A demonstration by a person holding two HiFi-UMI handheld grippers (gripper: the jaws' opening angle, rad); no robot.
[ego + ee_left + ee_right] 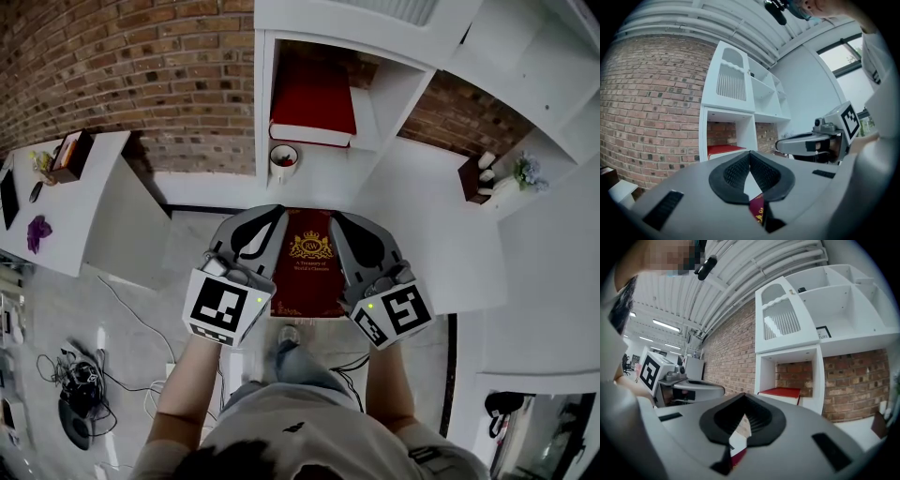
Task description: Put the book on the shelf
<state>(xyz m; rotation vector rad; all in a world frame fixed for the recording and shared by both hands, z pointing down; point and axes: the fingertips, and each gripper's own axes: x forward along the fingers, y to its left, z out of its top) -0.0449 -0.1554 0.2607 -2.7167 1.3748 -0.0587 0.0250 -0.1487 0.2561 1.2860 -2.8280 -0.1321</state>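
Note:
A dark red book (pixel 307 262) with a gold crest on its cover is held flat between my two grippers, in front of the white shelf unit (pixel 265 112). My left gripper (pixel 265 225) is shut on the book's left edge, and my right gripper (pixel 349 230) is shut on its right edge. In the left gripper view the jaws (pixel 750 161) meet, with a strip of the book (pixel 758 211) showing below them. The right gripper view shows the right gripper (pixel 743 404) likewise shut, with the book's red cover and pages (pixel 738 456) under it.
A second red book (pixel 312 105) lies flat in the open cubby straight ahead. A white mug (pixel 283 161) stands on the ledge below it. A brown box (pixel 473 178) sits on the counter at the right. A white table (pixel 56 225) and floor cables (pixel 80 394) are at the left.

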